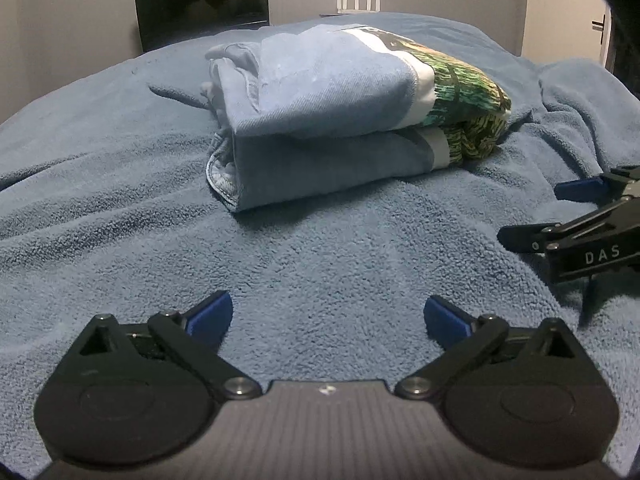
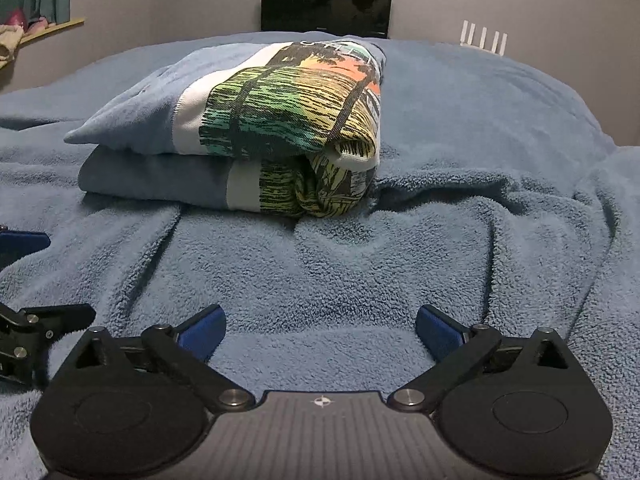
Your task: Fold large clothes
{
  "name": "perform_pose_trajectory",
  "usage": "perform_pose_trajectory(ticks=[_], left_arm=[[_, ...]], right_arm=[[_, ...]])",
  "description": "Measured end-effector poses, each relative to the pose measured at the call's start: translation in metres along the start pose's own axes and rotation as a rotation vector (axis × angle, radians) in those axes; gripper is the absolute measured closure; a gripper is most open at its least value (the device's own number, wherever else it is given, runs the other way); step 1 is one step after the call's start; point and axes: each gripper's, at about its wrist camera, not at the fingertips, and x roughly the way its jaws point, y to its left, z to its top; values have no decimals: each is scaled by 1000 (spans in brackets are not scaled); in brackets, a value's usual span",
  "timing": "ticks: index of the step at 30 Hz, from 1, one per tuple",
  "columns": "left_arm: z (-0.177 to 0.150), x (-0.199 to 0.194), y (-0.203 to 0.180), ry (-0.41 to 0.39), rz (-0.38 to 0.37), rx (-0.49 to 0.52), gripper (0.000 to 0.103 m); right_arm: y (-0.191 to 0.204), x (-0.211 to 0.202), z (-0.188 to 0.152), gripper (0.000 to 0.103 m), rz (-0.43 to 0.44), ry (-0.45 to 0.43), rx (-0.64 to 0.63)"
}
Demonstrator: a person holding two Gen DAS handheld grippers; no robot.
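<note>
Left wrist view
- Left gripper [image 1: 328,320]: jaws spread wide, nothing between the blue pads; only blanket shows in the gap.
- Folded garment [image 1: 332,120]: light blue top with a green and yellow print, folded into a thick two-layer bundle. It lies ahead of the left gripper, well apart from its fingertips, slightly right of the gap's centre line.
- Garment orientation: hems and open edges face left; the printed end faces right.
- Blanket [image 1: 120,184]: blue fleece, wrinkled, covering the whole surface under the garment and both grippers.
- Right gripper [image 1: 536,216]: enters at the right edge, jaws apart, clear of the garment and lower right of its printed end.
- Background: dark screen [image 1: 202,0] against the wall behind the blanket.

Right wrist view
- Right gripper [image 2: 320,330]: jaws spread wide, holding nothing; bare blanket [image 2: 460,248] between the pads.
- Folded garment [image 2: 256,128]: lies ahead and slightly left of the gap, well apart from the fingertips. The printed end faces this gripper; the plain blue end points left.
- Left gripper [image 2: 52,272]: partly visible at the left edge, clear of the garment.
- Background: dark screen [image 2: 326,0] behind the garment.
</note>
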Motion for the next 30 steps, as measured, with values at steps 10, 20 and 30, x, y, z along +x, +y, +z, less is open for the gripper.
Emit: perform_pose_trajectory(ticks=[10,20,30], left_arm=[[-1,0,-1,-8,2,8,0],[-1,1,-1,-7,3,8,0],[-1,1,-1,-7,3,8,0]], right_arm=[[0,4,2,1,-3,1,-4],[0,5,3,1,-5,2,-6],[0,5,3,0,-5,2,-6]])
